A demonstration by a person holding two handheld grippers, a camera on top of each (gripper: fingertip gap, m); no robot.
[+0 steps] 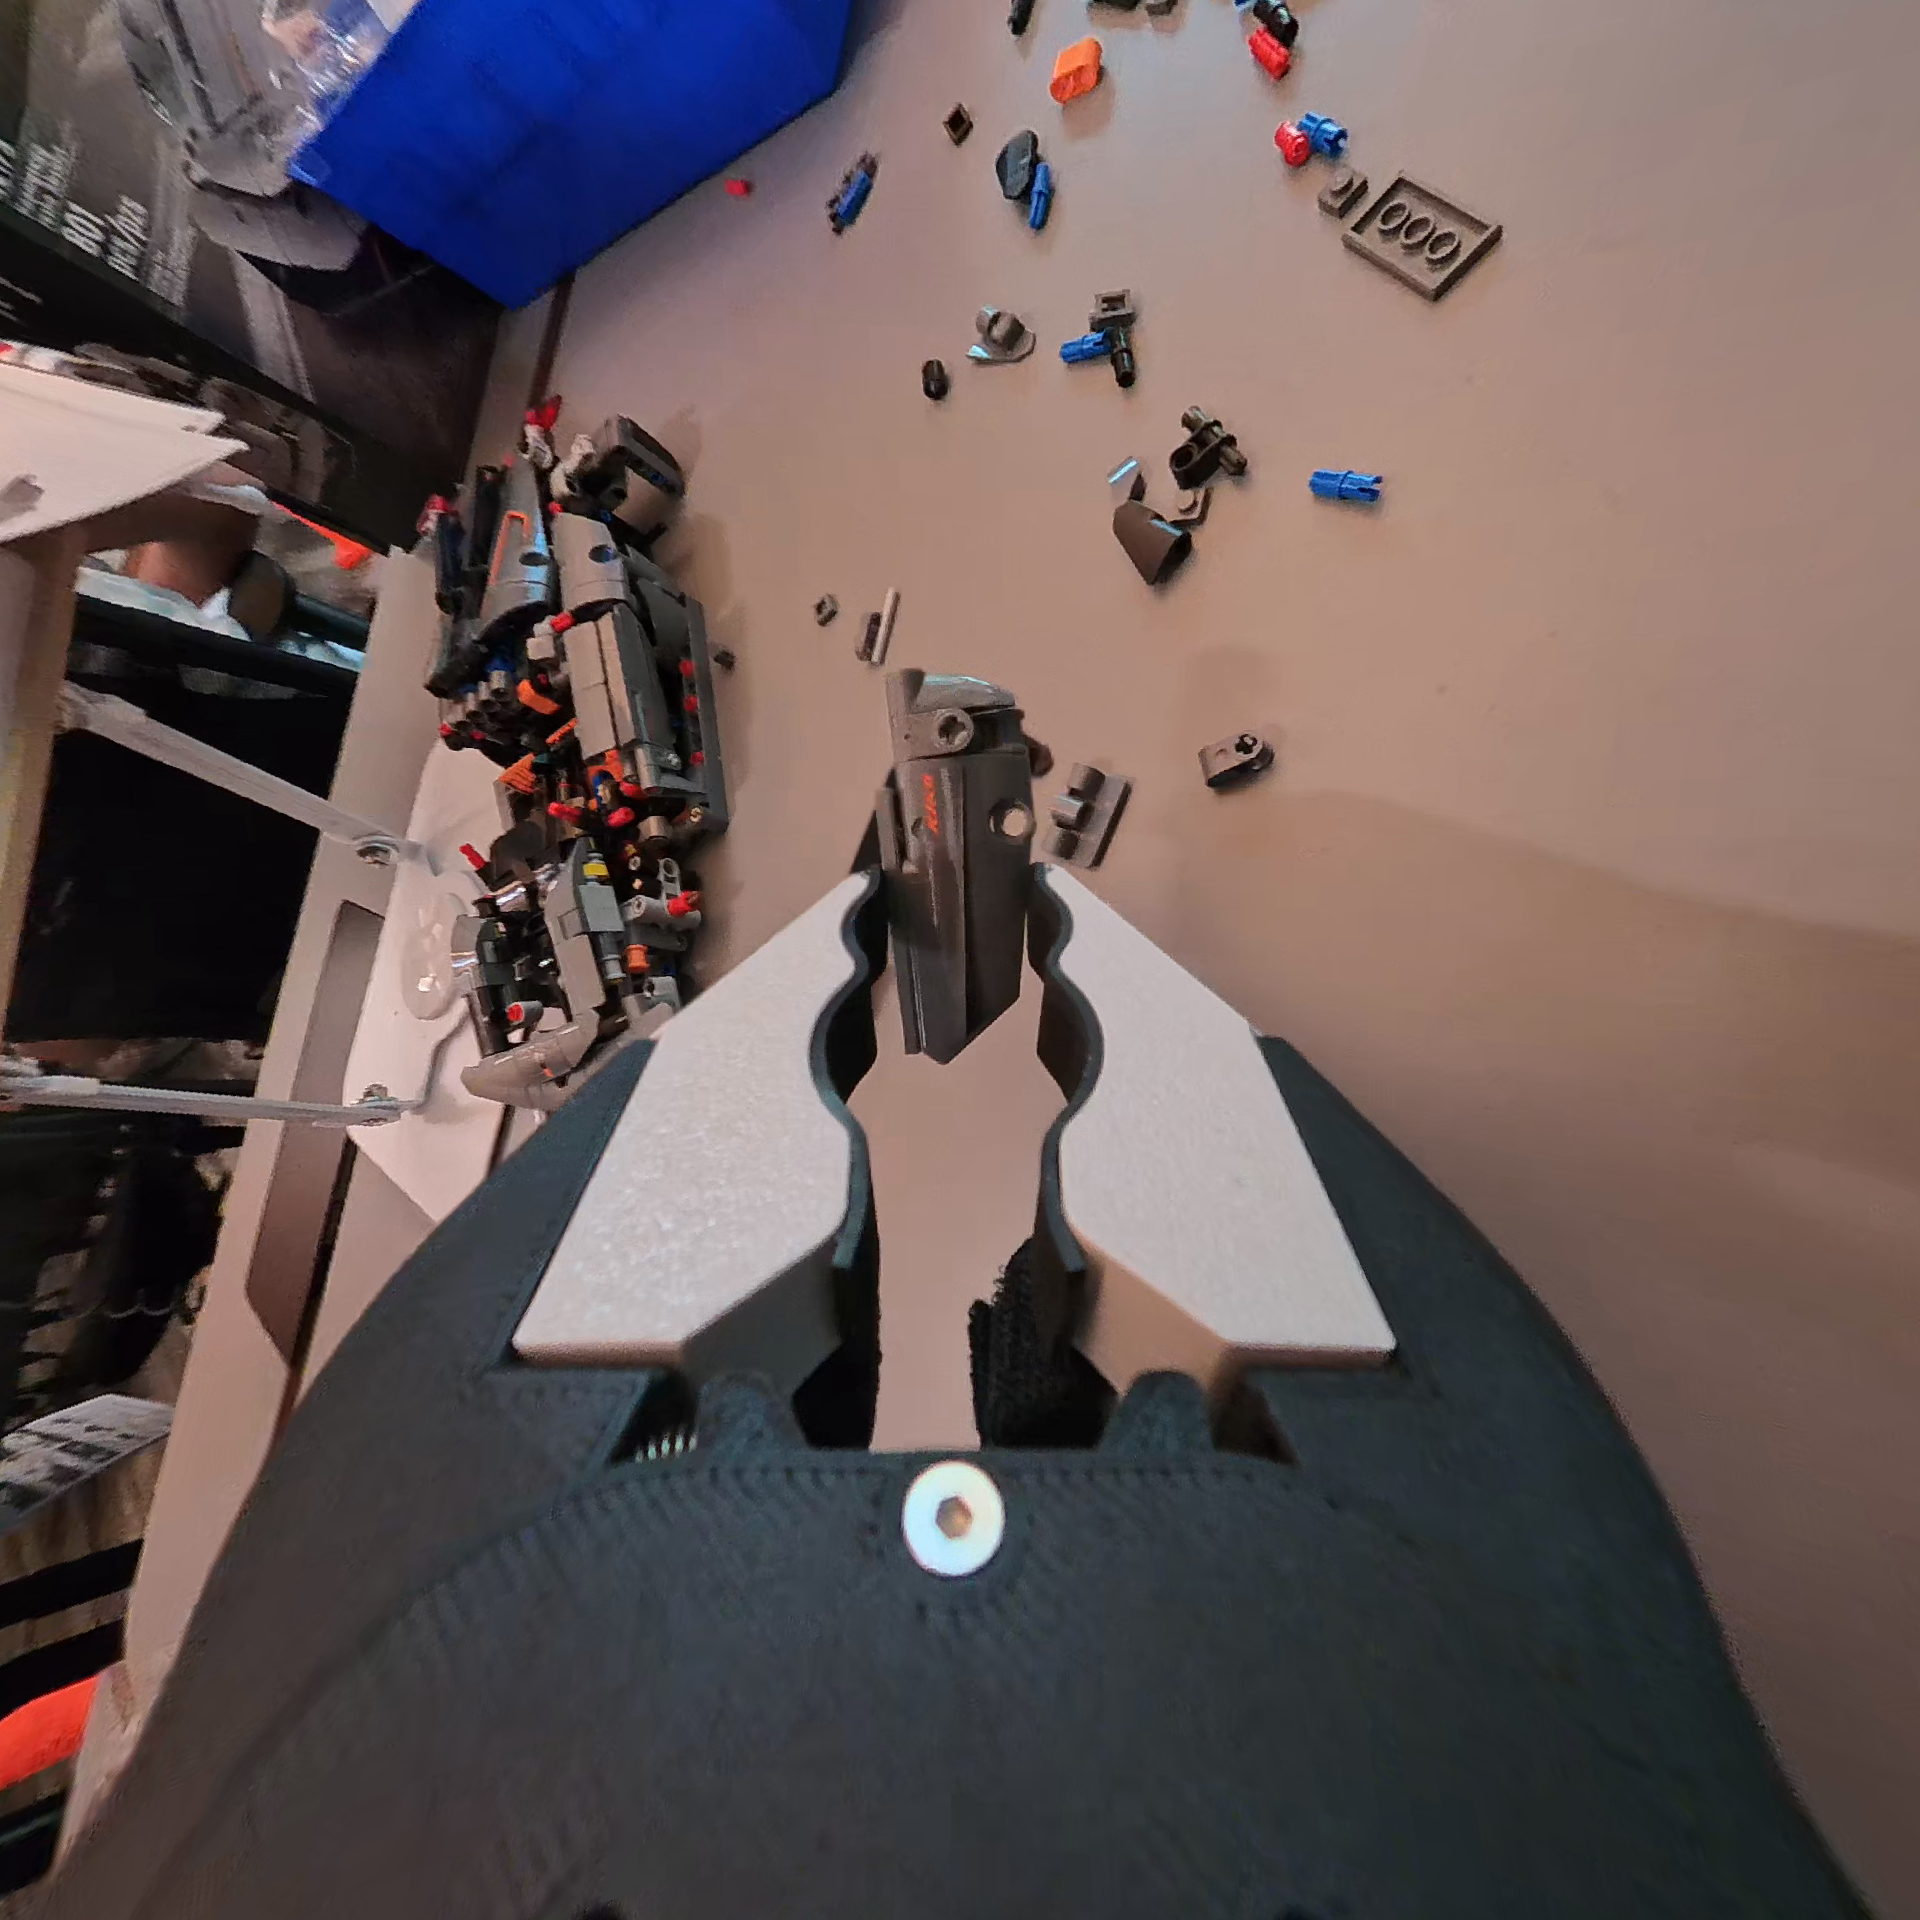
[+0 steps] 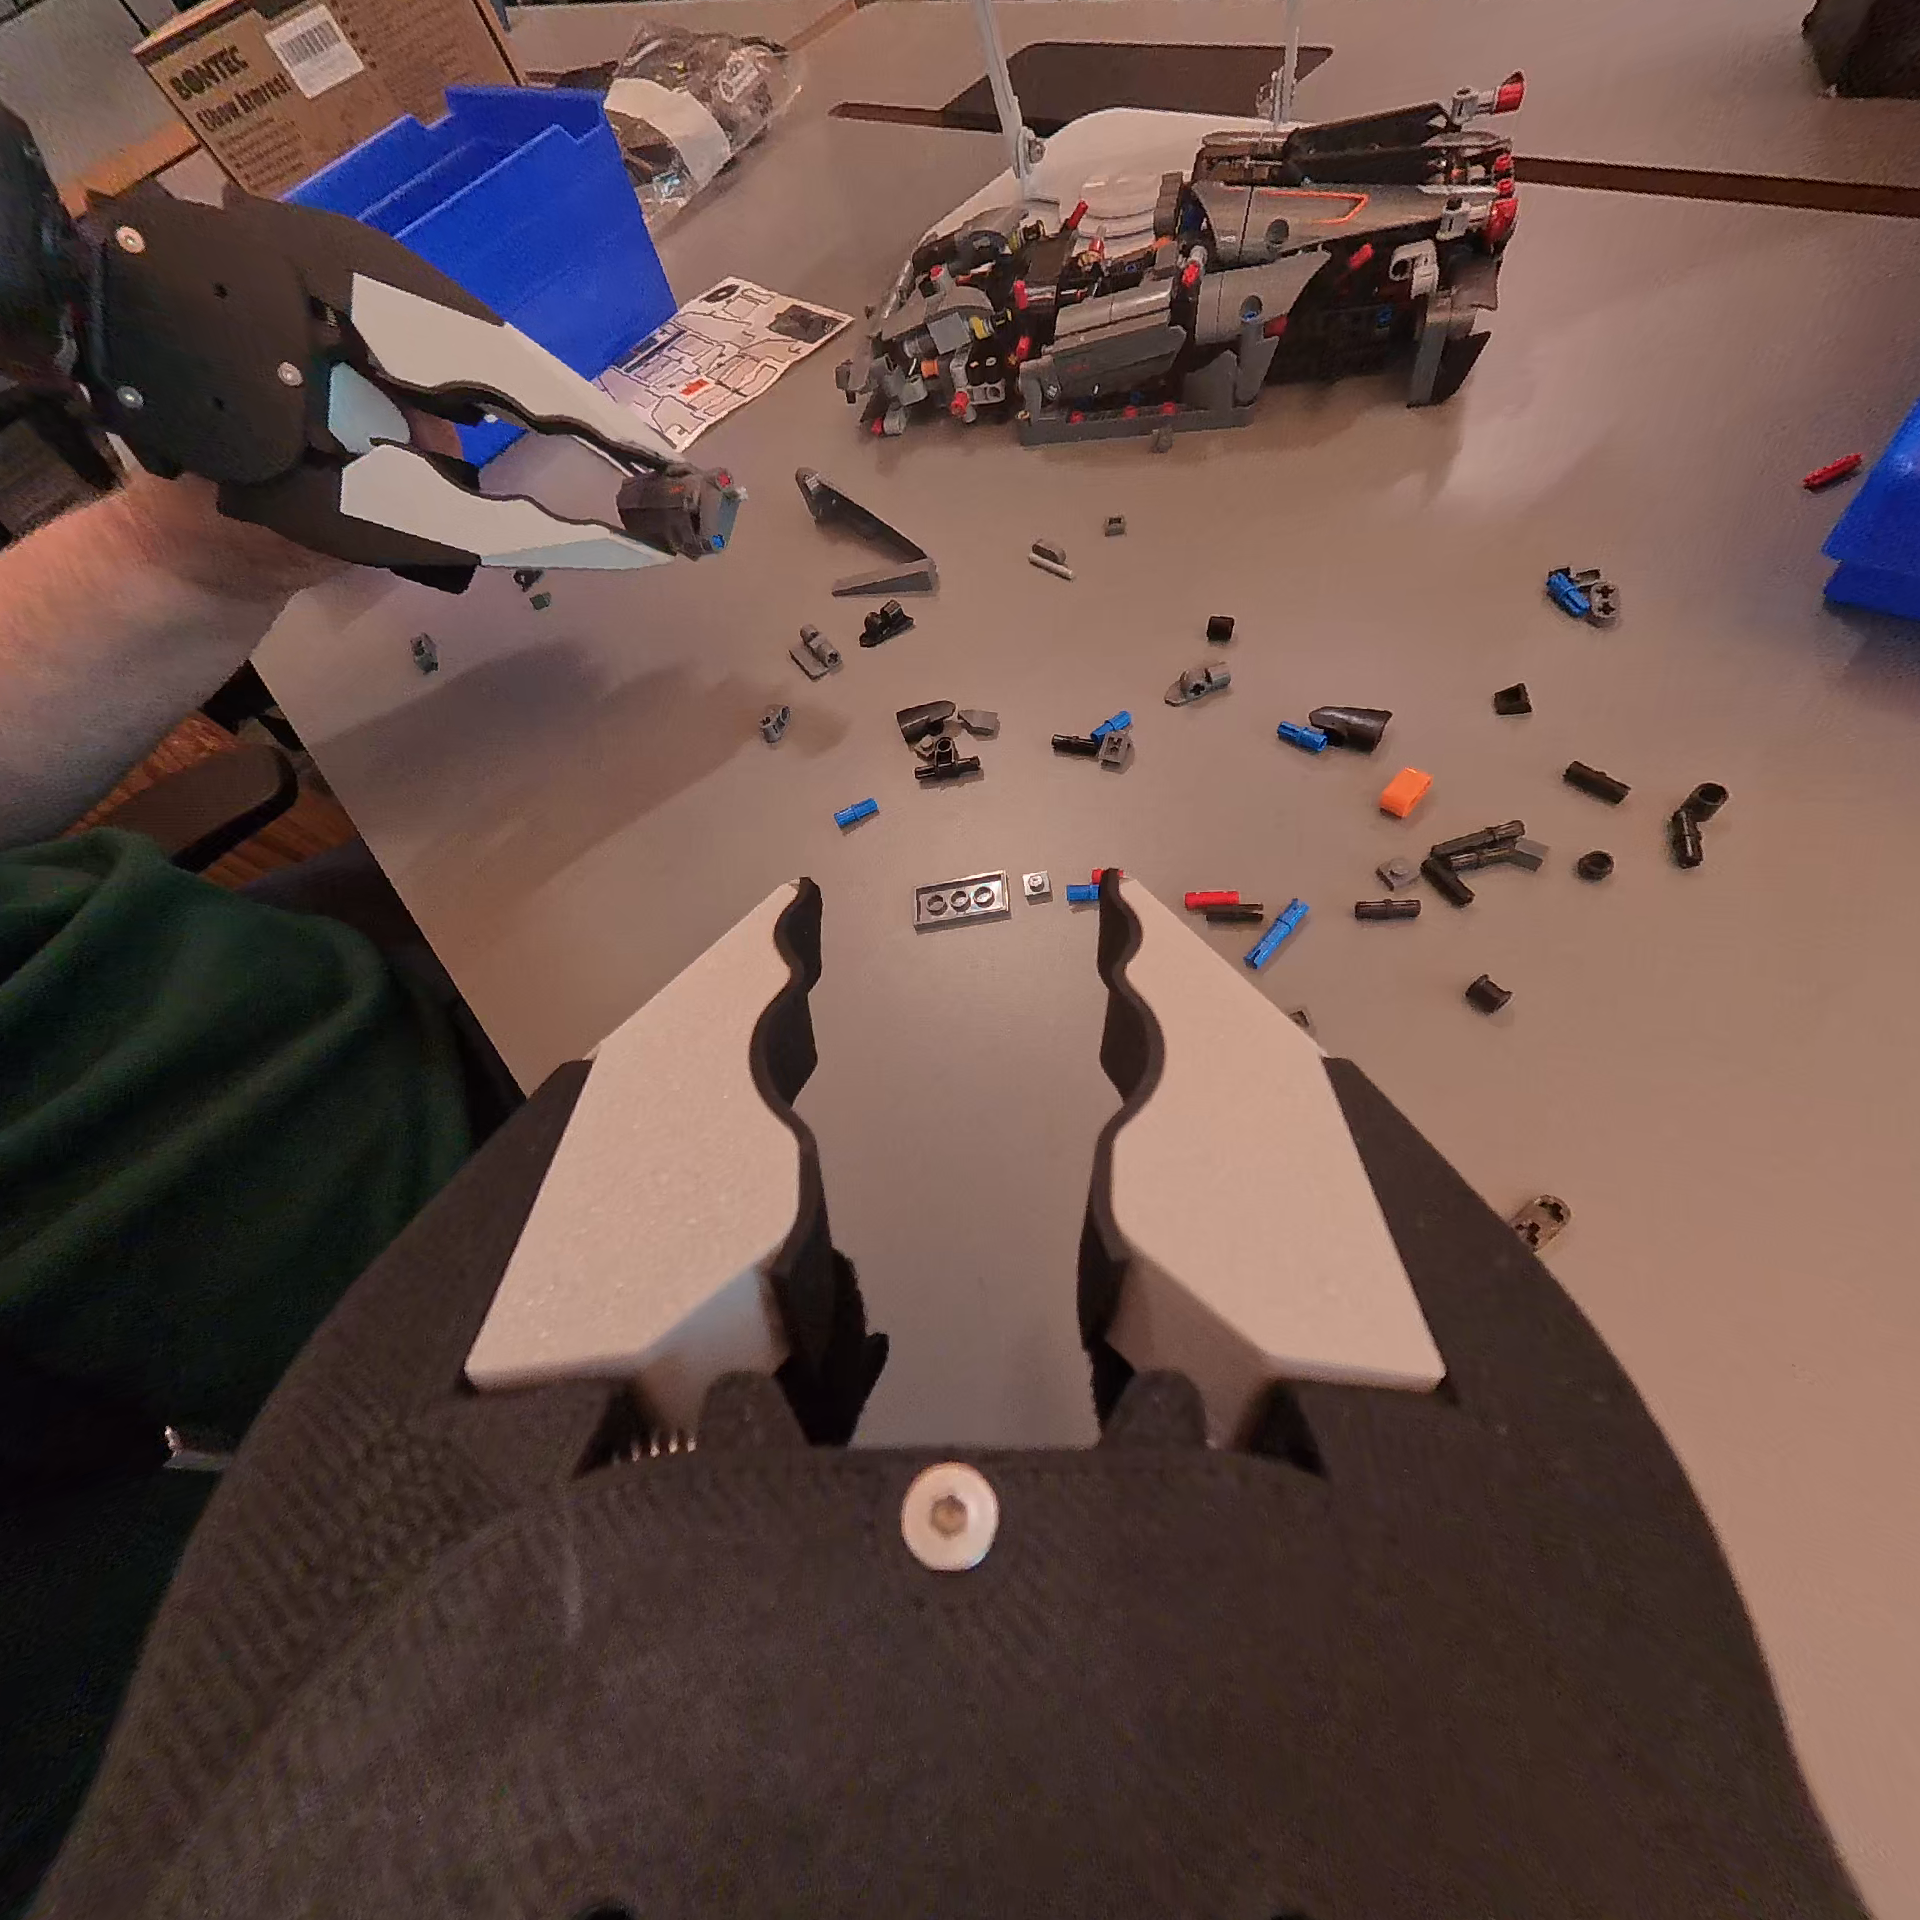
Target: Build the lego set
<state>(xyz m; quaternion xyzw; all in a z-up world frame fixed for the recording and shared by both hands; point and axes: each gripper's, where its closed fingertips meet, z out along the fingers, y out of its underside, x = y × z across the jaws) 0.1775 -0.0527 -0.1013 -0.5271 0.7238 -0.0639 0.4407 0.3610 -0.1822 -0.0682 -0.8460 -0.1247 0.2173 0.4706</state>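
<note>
My left gripper is shut on a dark grey lego panel piece with orange marking, held above the table; it also shows at the left of the right wrist view. The half-built dark grey car model stands at the back of the table, and at the left of the left wrist view. My right gripper is open and empty, low over the table, with a grey three-hole plate and a small grey stud piece just beyond its tips. Several loose blue, black, red and orange pieces lie scattered.
A blue bin and a cardboard box stand at the back left, with an instruction sheet beside them. Another blue bin is at the right edge. A person's green sleeve is at the left. The gap from one gripper's tips to the other's is roughly 25 cm. The half-built dark grey car model sits 20 cm or so from the ends of my left fingers. Seen from the left wrist view as well.
</note>
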